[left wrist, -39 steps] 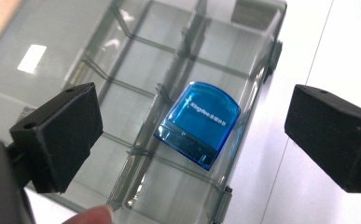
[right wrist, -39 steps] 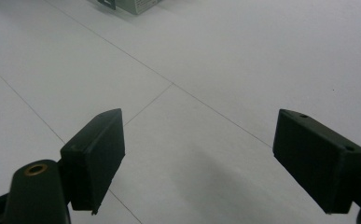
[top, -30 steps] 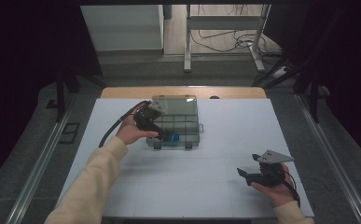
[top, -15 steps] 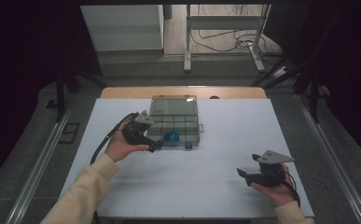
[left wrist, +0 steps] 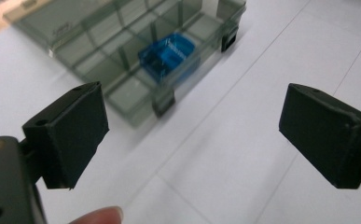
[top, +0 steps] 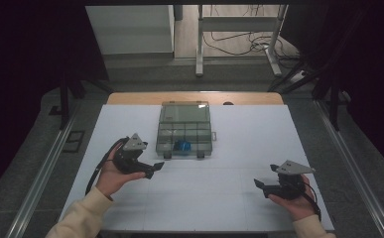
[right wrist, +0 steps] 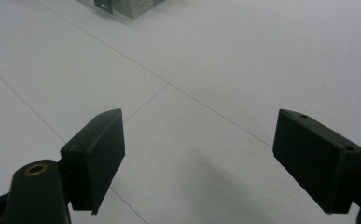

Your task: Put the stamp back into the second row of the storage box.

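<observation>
A clear grey compartment box (top: 185, 129) lies at the middle of the white table, its lid shut, with a blue object (top: 182, 146) inside a front compartment. In the left gripper view the box (left wrist: 122, 51) and the blue object (left wrist: 169, 56) lie ahead of the jaws. My left gripper (top: 155, 167) is held open just left of and nearer than the box, nothing between its jaws (left wrist: 194, 135). My right gripper (top: 260, 185) is open and empty at the table's near right, low over bare white surface (right wrist: 199, 158).
The white table top (top: 239, 148) has thin seam lines and a wooden strip (top: 130, 98) along its far edge. Metal rails run along both sides. A stand and cables (top: 239, 39) sit on the floor beyond the table.
My left gripper has pulled back from the box toward the near left and now hangs apart from it. The right gripper has stayed in place.
</observation>
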